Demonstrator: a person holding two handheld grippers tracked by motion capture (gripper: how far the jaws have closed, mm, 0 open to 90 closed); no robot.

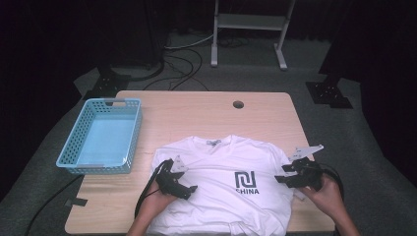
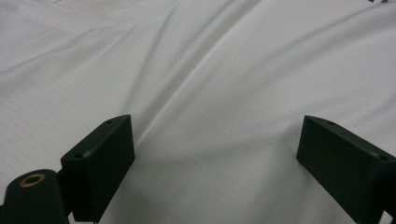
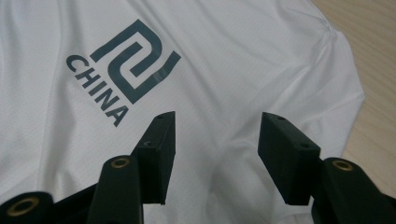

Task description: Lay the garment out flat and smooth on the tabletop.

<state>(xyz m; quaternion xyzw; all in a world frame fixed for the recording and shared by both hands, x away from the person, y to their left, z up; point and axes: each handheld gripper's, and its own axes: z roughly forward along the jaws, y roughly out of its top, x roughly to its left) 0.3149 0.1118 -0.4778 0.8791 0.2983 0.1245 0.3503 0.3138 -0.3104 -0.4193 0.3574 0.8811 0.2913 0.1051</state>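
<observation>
Both grippers [image 1: 183, 183] [image 1: 289, 176] gape over white shirt [image 1: 221, 167] on wooden table [image 1: 196, 113], dark room.

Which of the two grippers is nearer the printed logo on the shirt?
The right gripper, beside the CHINA logo on the white T-shirt; the left gripper sits farther off, over plain fabric.

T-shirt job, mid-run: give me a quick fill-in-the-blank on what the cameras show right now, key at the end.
1. The white T-shirt lies flat on the table, printed with the word ____.
2. The left gripper hovers over the shirt with its jaws ____.
3. The basket at the table's left edge is coloured ____.
4. The jaws of the right gripper hold ____.

Missing words: CHINA; open; blue; nothing
</observation>
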